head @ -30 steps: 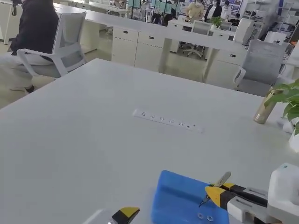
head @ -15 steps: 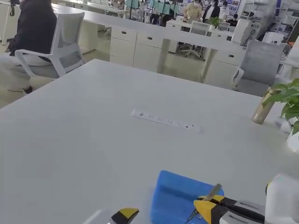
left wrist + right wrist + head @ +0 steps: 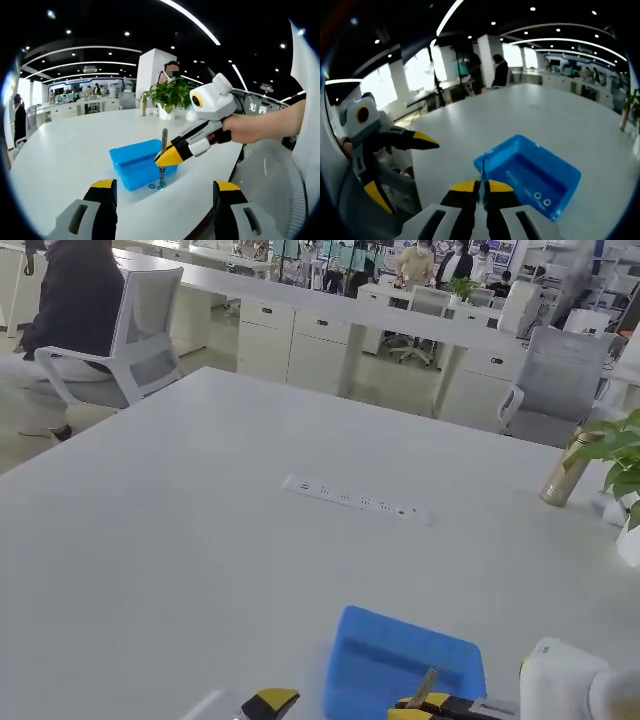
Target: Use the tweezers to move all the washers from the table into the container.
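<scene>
White office table (image 3: 60, 150) | right gripper (image 3: 481, 187) clamps tweezers (image 3: 164, 140), tips down at two washers (image 3: 155, 187) just beside container (image 3: 142, 172) | left gripper (image 3: 165, 185) gapes, empty | best: pinch one rim gently, lift straight.

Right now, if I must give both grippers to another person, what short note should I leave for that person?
Left gripper: open, empty, over the white table, facing the blue rectangular plastic container.
Right gripper: shut on the thin metal tweezers, tips pointing down by the container's near corner.
Washers: two small metal ring washers lie at that corner. The left gripper view suggests they are on the table, the right gripper view suggests they are inside the container; I cannot tell which.
Done: unclear.
Left: check those two; if they are outside, move them in with the tweezers.
</scene>
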Demonstrator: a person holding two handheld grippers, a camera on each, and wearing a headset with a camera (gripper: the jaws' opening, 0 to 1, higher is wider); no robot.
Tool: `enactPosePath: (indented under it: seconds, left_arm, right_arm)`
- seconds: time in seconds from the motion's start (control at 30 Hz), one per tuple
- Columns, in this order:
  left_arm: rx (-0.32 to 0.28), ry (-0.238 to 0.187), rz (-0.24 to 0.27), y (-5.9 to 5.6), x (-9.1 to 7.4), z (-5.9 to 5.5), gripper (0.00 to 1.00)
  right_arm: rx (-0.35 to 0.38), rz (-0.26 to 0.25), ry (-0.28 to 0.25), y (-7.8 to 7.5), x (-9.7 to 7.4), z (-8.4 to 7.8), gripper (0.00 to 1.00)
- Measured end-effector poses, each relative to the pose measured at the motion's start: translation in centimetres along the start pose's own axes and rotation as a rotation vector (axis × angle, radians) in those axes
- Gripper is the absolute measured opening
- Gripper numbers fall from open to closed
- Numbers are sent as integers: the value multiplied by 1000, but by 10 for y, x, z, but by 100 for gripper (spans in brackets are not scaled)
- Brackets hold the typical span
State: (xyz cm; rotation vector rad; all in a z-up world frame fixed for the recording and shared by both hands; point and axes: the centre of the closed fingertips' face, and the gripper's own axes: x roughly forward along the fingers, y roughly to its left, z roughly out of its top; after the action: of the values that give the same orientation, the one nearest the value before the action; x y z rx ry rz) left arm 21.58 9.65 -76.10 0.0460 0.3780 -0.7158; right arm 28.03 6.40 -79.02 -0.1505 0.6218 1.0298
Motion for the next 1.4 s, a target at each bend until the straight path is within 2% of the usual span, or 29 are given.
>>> enactPosePath:
  seconds: [0.2,0.6,0.83,1.03,1.3,1.4]
  left_arm:
    - [0,1,-3,0,0,0,79]
    - [-2,4,-7,-1,1,-1,79]
    - [-3,4,-5,0,1,-1,79]
    - [-4,5,-4,0,1,-1,78]
    - [-3,5,-3,0,1,-1,78]
    - [-4,6,-3,0,1,-1,78]
  right_arm:
    - [-2,-7,29,-2,6,-8,3]
    - [-37,-21,51,4,9,-11,3]
    - [-43,-20,47,-1,10,-11,3]
    - [-41,1,48,3,11,-14,3]
    - [-26,-8,48,-6,13,-16,3]
    - [-29,-9,52,-4,12,-16,2]
